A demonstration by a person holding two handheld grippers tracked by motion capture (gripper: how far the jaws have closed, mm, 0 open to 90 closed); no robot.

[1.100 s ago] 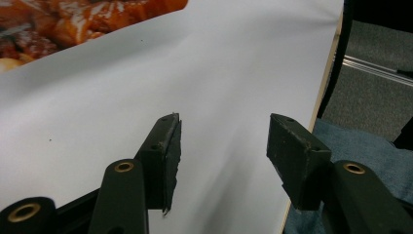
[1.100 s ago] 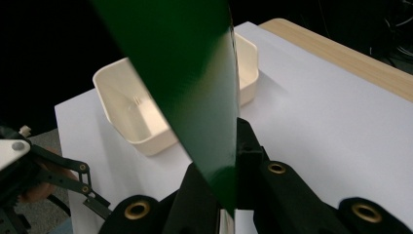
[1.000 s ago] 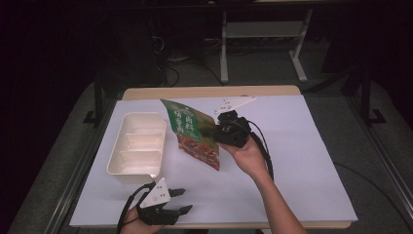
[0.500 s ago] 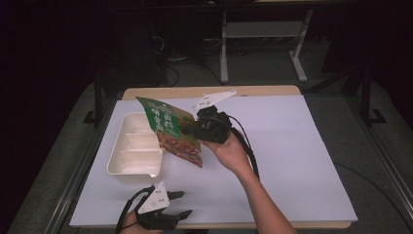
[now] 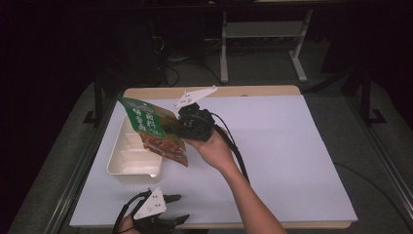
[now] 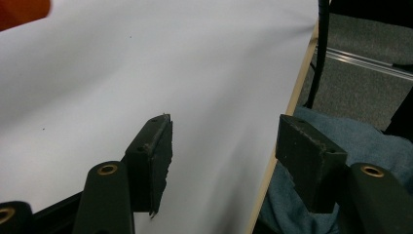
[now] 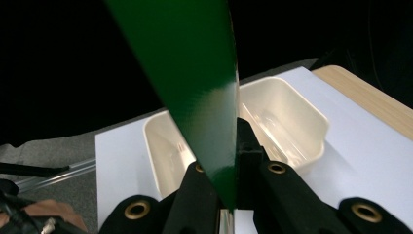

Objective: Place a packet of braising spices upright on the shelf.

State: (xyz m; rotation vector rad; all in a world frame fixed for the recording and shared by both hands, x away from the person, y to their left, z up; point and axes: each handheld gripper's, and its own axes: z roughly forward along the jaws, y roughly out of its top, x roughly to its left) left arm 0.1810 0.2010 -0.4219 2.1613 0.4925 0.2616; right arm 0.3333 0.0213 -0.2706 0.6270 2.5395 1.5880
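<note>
I've got a flat food pouch, green at the top and printed with a reddish-brown dish below, lifted off the table and tilted. It hangs over the right edge of the cream, ribbed, empty tray at the table's left side.

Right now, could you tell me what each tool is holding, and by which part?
Right tool grips the pouch by its edge; left tool holds nothing.
</note>
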